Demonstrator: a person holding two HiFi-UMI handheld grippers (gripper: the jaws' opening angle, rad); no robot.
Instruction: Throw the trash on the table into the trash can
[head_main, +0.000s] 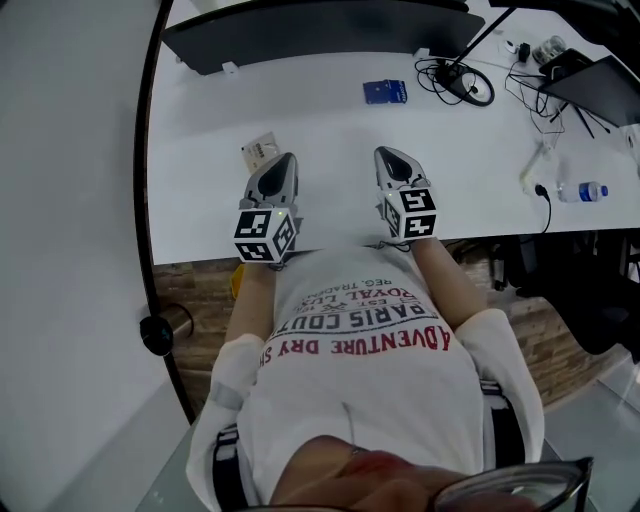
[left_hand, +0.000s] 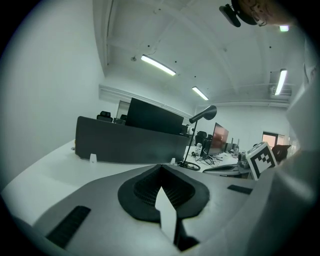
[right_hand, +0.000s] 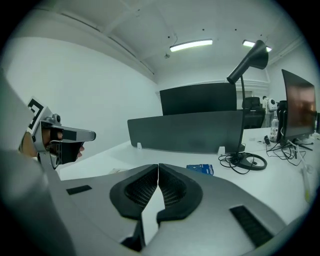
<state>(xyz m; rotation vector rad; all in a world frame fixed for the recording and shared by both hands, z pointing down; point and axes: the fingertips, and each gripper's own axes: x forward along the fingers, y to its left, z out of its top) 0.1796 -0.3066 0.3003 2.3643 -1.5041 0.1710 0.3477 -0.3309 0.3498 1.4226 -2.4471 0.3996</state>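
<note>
**Clerk:** Start at the left. What lies on the table (head_main: 330, 120)?

**Inspector:** A white table with a beige wrapper (head_main: 260, 152) flat on it near the left end. It lies just beside the tip of the left gripper (head_main: 287, 159), on that gripper's left. No contact between the two can be confirmed.

**Clerk:** State of that gripper?

**Inspector:** Clenched. Its own view shows the two jaw tips meeting, with nothing between the pads. It is held above the near edge of the table and points away from the person.

**Clerk:** Next to the right?

**Inspector:** The right gripper (head_main: 391, 154), held parallel to the left one and apart from it. Its jaws are likewise pressed together and empty.

**Clerk:** Any further trash?

**Inspector:** A blue packet (head_main: 385, 92) lies flat, farther in on the table, ahead of the right gripper and well apart from it.

**Clerk:** Beyond that?

**Inspector:** A dark partition (head_main: 320, 35) runs along the far edge. To the right of the blue packet stands a desk lamp (head_main: 470, 85) with coiled cable around its base. Near the right end a water bottle (head_main: 585, 191) lies on its side.
</note>
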